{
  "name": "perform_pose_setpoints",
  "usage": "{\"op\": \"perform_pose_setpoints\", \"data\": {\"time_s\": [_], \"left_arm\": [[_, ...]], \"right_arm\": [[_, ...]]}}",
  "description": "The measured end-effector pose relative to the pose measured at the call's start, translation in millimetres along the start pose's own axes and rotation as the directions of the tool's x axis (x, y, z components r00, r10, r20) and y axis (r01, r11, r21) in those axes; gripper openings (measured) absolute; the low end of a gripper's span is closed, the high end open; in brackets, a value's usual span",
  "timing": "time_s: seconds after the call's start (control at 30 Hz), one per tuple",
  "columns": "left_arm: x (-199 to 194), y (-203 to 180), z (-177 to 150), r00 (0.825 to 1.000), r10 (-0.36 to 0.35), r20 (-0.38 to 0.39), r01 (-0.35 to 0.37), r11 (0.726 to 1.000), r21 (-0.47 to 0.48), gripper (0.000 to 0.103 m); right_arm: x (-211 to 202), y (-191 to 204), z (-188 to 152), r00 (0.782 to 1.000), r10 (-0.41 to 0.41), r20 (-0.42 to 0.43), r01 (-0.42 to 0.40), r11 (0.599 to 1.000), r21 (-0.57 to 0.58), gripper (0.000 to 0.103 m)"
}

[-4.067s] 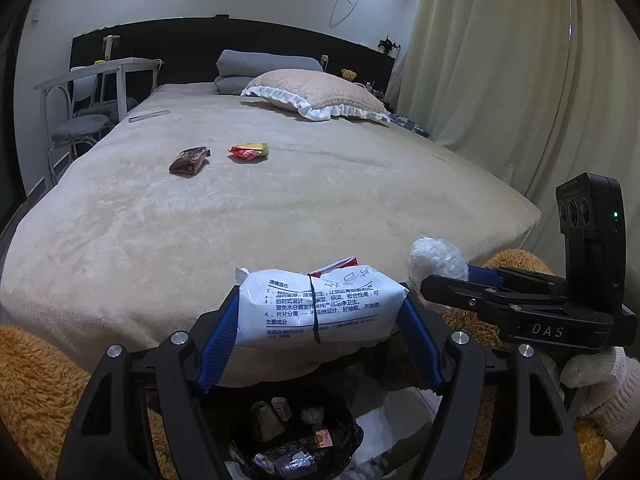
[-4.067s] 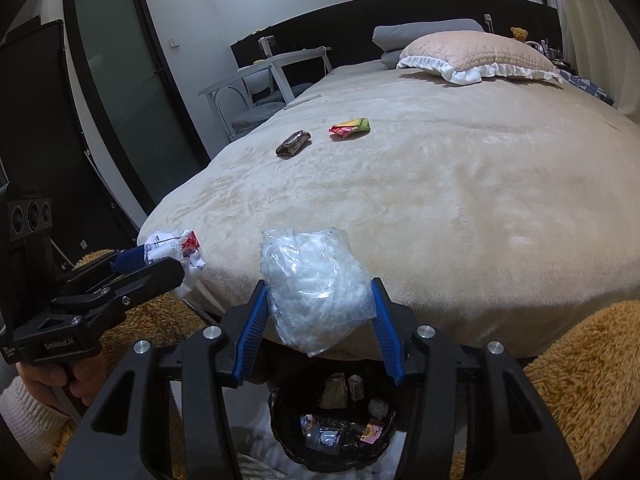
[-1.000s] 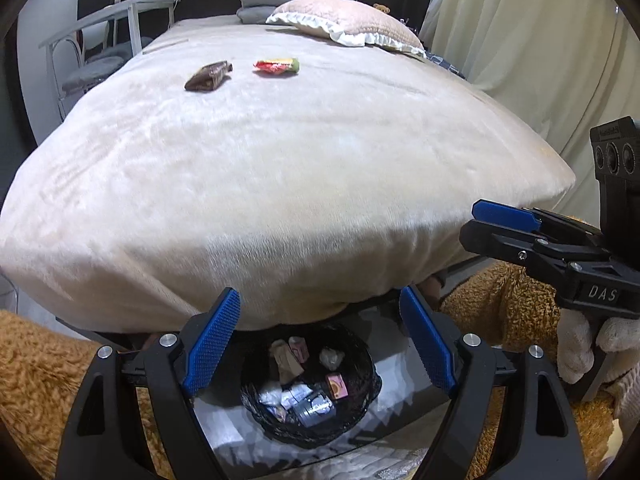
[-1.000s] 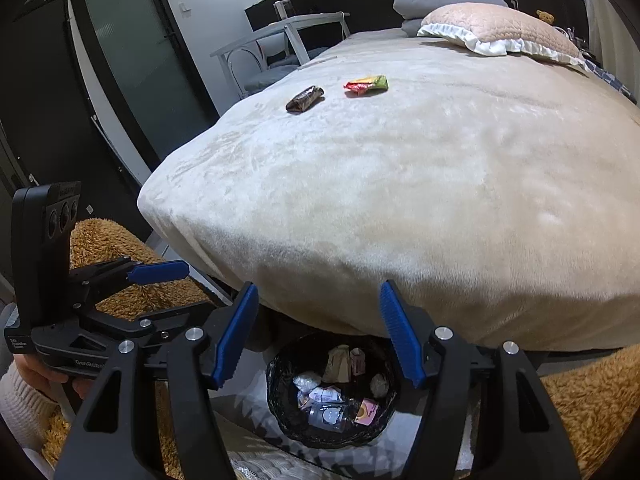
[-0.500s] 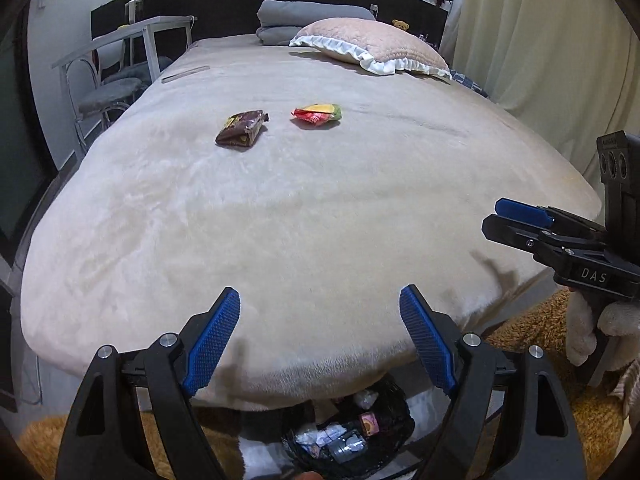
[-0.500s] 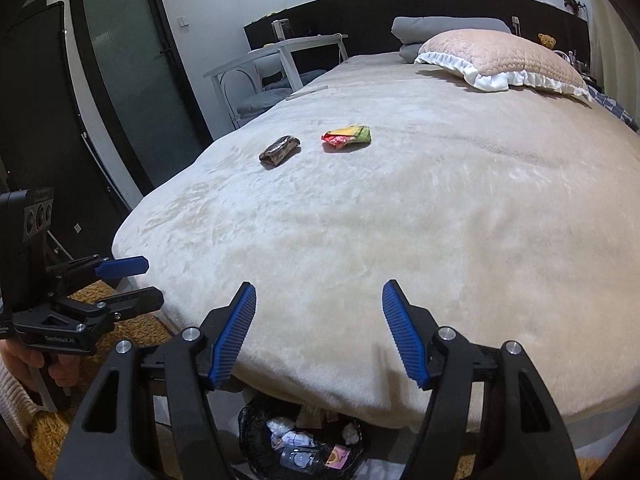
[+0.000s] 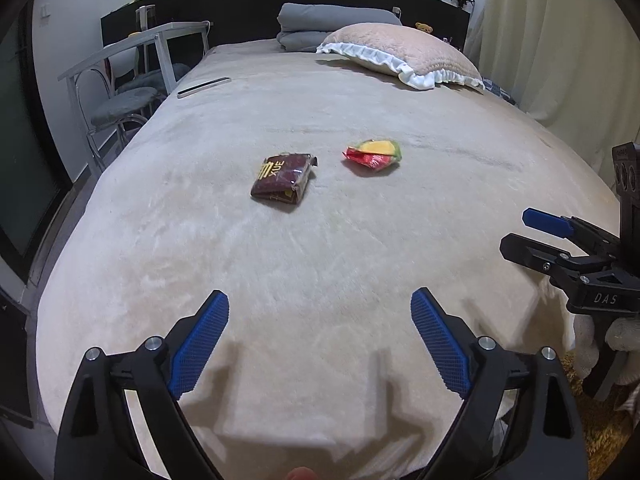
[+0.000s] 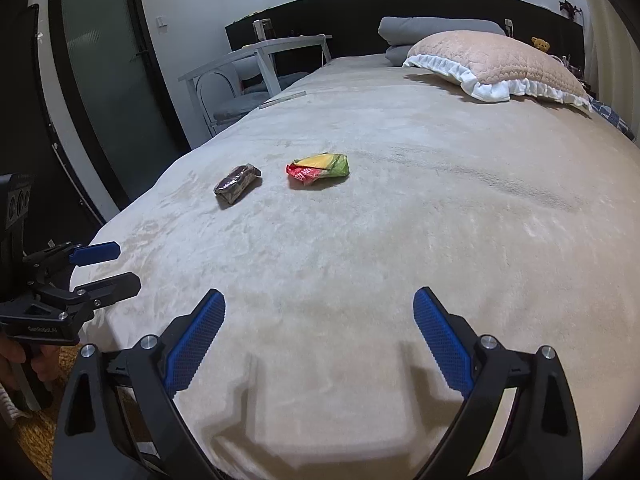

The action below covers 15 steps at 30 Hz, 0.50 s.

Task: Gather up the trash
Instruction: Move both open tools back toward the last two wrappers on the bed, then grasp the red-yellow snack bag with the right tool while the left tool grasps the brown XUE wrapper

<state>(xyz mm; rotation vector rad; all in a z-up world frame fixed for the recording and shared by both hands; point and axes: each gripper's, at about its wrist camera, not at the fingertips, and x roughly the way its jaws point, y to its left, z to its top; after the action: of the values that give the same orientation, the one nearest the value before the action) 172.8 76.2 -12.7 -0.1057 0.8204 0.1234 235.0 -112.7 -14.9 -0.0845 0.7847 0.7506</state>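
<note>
A dark brown snack wrapper (image 7: 283, 177) lies on the beige bed (image 7: 320, 260), with a red, yellow and green wrapper (image 7: 374, 154) to its right. Both show in the right wrist view too: the brown wrapper (image 8: 237, 182) and the colourful wrapper (image 8: 319, 168). My left gripper (image 7: 320, 336) is open and empty over the bed's near end, well short of the wrappers. My right gripper (image 8: 319, 338) is open and empty, likewise over the near end. Each gripper shows in the other's view: the right gripper (image 7: 532, 232), the left gripper (image 8: 108, 264).
A pink frilled pillow (image 7: 404, 56) and folded grey bedding (image 7: 332, 24) lie at the bed's head. A white table and chairs (image 7: 128, 80) stand left of the bed, curtains (image 7: 560, 40) on the right. A flat silver bar (image 7: 204, 87) lies near the bed's left edge.
Both grippers have risen from the black trash basket under the bed's end and moved forward over the bed. The tissue pack and plastic bag held earlier are gone from the jaws.
</note>
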Motion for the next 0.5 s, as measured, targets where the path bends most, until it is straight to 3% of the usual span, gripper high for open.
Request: {"op": "perform_pose_setpoints", "data": {"time_s": [0.1, 0.17, 0.5], "left_arm": [[5, 7, 7, 1.000, -0.006, 0.005, 0.006, 1.000, -0.007, 0.091], [9, 10, 12, 1.000, -0.013, 0.011, 0.013, 1.000, -0.004, 0.097], [30, 38, 31, 1.000, -0.016, -0.002, 0.015, 0.999, -0.043, 0.097]], "right_arm": [[19, 2, 13, 1.000, -0.008, -0.005, 0.008, 1.000, -0.012, 0.094], [35, 6, 24, 1.000, -0.015, -0.010, 0.014, 1.000, -0.026, 0.094], [99, 18, 65, 0.998, -0.043, -0.043, 0.041, 0.998, -0.046, 0.094]]}}
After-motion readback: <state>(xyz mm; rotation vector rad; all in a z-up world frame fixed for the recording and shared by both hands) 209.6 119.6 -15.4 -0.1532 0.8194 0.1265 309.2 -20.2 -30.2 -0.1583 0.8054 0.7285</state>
